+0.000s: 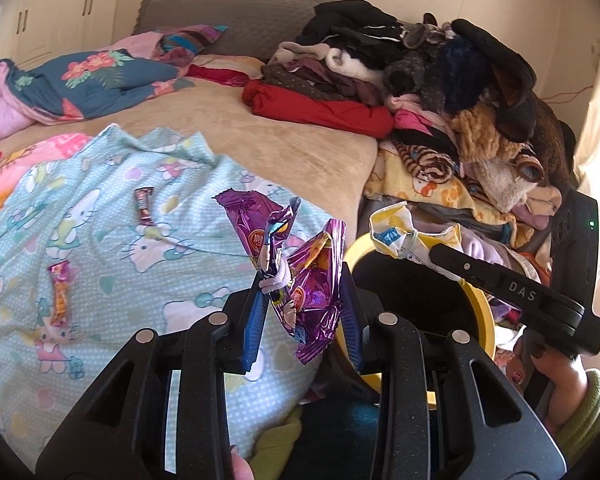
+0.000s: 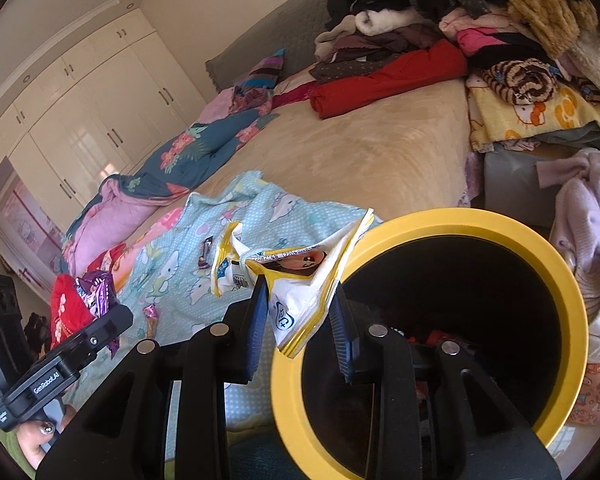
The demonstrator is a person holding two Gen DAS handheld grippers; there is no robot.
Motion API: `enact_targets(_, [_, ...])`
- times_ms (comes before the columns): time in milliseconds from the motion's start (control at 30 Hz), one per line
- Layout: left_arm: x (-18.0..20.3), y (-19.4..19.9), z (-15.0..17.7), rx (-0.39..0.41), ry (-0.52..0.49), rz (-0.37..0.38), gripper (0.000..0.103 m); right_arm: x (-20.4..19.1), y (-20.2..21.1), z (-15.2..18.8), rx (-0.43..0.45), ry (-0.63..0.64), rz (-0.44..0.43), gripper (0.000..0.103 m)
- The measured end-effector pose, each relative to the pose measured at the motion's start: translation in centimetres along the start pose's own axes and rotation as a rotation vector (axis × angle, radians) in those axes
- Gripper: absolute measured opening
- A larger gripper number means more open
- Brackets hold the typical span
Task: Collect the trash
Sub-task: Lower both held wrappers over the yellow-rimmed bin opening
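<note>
My left gripper (image 1: pixel 303 294) is shut on a crumpled purple snack wrapper (image 1: pixel 312 280) with a white band tied around it, held above the light blue cartoon blanket (image 1: pixel 100 240). My right gripper (image 2: pixel 300 300) is shut on a white and yellow wrapper (image 2: pixel 296 292), held at the near rim of a black bin with a yellow rim (image 2: pixel 572 320). In the left wrist view the right gripper (image 1: pixel 434 250) holds its white and yellow wrapper (image 1: pixel 400 232) over the bin (image 1: pixel 486 320). Two small wrappers, brown (image 1: pixel 144 204) and pink-orange (image 1: pixel 60 292), lie on the blanket.
A tall pile of clothes (image 1: pixel 440 80) fills the right side of the bed, beside and behind the bin. A floral quilt (image 1: pixel 92 80) lies at the far left. White wardrobe doors (image 2: pixel 80 120) stand behind the bed. Some items lie inside the bin.
</note>
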State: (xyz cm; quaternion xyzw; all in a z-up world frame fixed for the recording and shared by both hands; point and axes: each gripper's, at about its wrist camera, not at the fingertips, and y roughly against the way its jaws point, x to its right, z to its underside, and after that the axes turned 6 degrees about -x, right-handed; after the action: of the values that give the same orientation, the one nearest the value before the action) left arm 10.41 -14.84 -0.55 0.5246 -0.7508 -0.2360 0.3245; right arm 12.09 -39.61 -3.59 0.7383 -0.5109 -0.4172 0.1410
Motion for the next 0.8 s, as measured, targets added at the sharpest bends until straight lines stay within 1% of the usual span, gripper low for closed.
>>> enact_targets(433, [4.3, -1.3, 0.5, -0.027, -0.087, 0.058, 0.026, 4.7, 2.7, 0.4, 0.05, -0.089, 0.072, 0.029])
enact_targets(800, [7.7, -2.9, 1.4, -0.075, -0.167, 0.106, 0.027, 8.0, 4.0, 0.7, 0.07, -0.147, 0.13, 0.029])
